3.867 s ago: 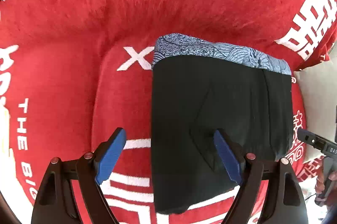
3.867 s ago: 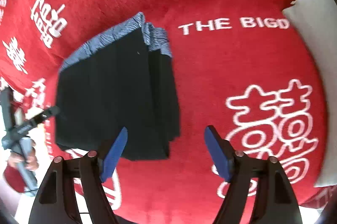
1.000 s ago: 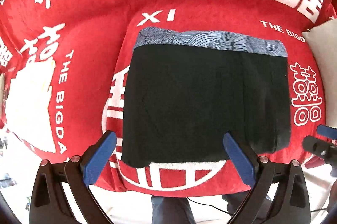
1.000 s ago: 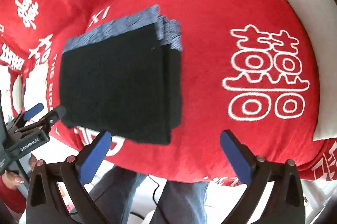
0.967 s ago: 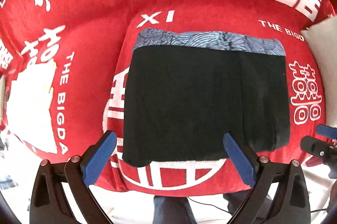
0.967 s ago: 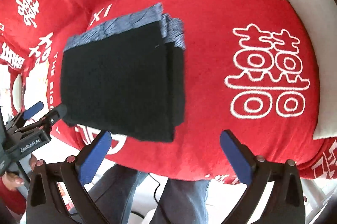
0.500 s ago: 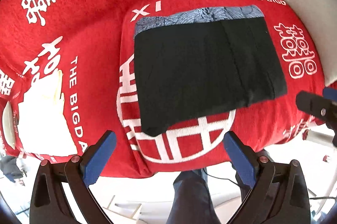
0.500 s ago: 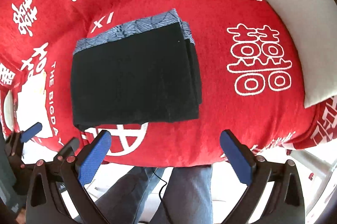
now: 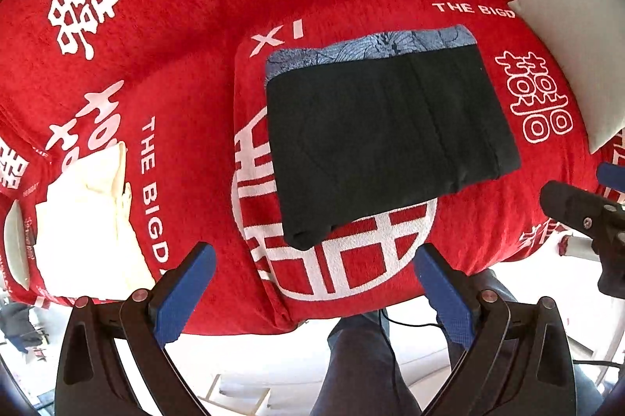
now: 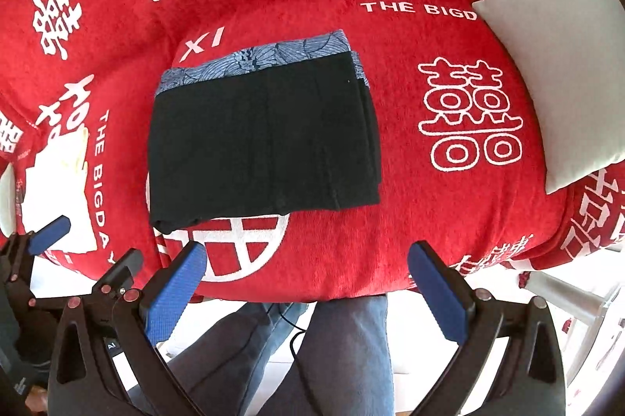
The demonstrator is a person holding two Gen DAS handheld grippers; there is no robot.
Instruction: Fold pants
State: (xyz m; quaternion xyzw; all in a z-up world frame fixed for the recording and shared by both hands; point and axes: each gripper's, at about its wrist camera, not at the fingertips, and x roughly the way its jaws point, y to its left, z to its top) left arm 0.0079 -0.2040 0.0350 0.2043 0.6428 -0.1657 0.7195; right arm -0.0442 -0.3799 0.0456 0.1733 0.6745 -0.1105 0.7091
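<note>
The black pants [image 9: 386,138] lie folded into a flat rectangle on the red blanket [image 9: 156,25], with a blue-grey patterned waistband along the far edge. They also show in the right wrist view [image 10: 265,142]. My left gripper [image 9: 312,289] is open and empty, held back over the near edge of the blanket, apart from the pants. My right gripper [image 10: 306,285] is open and empty, also back from the pants. The left gripper shows at the lower left of the right wrist view [image 10: 78,252].
A white folded cloth [image 9: 86,228] lies on the blanket at the left. A grey-white pillow [image 10: 554,72] rests at the right. The person's legs in blue jeans [image 10: 312,357] stand below the blanket's near edge.
Both grippers have pulled back and up from the folded pants, which now look smaller and farther. The pants have stayed in place, folded.
</note>
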